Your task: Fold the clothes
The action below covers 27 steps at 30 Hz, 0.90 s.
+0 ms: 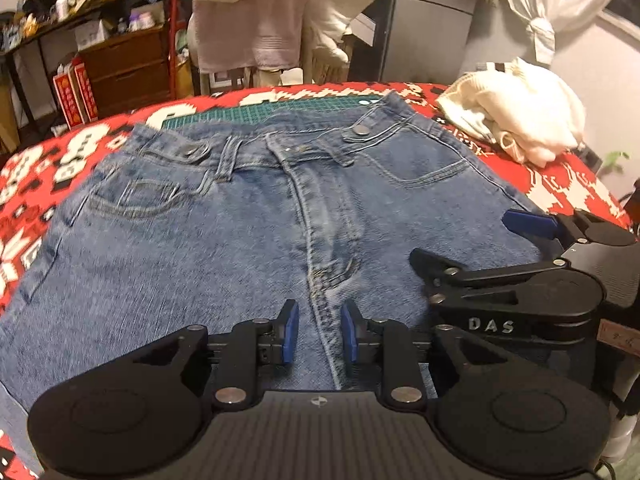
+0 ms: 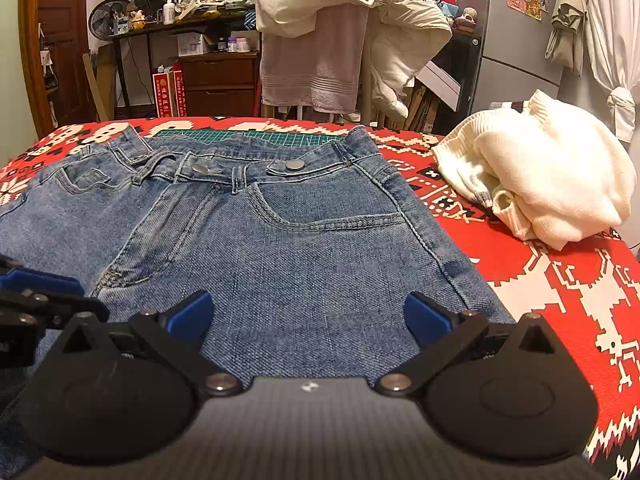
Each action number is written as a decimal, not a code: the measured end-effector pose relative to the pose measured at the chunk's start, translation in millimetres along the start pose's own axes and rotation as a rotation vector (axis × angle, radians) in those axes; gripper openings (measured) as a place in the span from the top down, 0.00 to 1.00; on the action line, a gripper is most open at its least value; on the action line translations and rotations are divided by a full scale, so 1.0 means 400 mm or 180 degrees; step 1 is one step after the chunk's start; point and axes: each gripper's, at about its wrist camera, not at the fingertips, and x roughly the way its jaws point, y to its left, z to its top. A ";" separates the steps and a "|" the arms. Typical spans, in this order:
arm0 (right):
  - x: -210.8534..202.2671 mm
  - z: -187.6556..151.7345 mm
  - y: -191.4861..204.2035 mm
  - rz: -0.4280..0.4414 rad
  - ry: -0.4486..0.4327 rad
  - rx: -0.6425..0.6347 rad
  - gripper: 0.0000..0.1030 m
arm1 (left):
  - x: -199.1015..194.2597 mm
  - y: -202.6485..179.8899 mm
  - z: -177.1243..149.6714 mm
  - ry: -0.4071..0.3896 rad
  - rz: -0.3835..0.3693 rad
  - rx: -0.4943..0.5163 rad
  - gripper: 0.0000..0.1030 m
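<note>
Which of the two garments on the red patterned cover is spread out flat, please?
The blue jeans, laid front-up under both tools. The cream sweater beside them, to the right, sits bunched in a heap.

Cluttered shelf (image 2: 188, 12) and wooden drawers (image 2: 220, 80) upper left, brown door (image 2: 60, 44) far left, warm dim lighting.

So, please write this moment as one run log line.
jeans: flat, unfolded | left gripper: partly open over fly seam, empty | right gripper: open, empty | white sweater: aside
</note>
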 end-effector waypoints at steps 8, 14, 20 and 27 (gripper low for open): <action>0.000 0.000 0.000 0.0000 0.0000 0.0001 0.00 | -0.062 0.077 -0.066 -0.0047 0.0199 -0.0091 0.76; 0.000 0.000 0.000 0.0000 0.0000 0.0000 0.00 | -0.116 0.166 -0.117 -0.0080 0.0166 -0.0272 0.80; -0.001 0.000 0.000 0.0000 0.0000 0.0001 0.00 | -0.127 0.177 -0.102 -0.0060 0.0260 -0.0366 0.80; 0.000 0.000 0.000 0.0000 -0.0001 0.0001 0.00 | -0.067 0.126 0.043 -0.0200 0.0224 -0.0230 0.79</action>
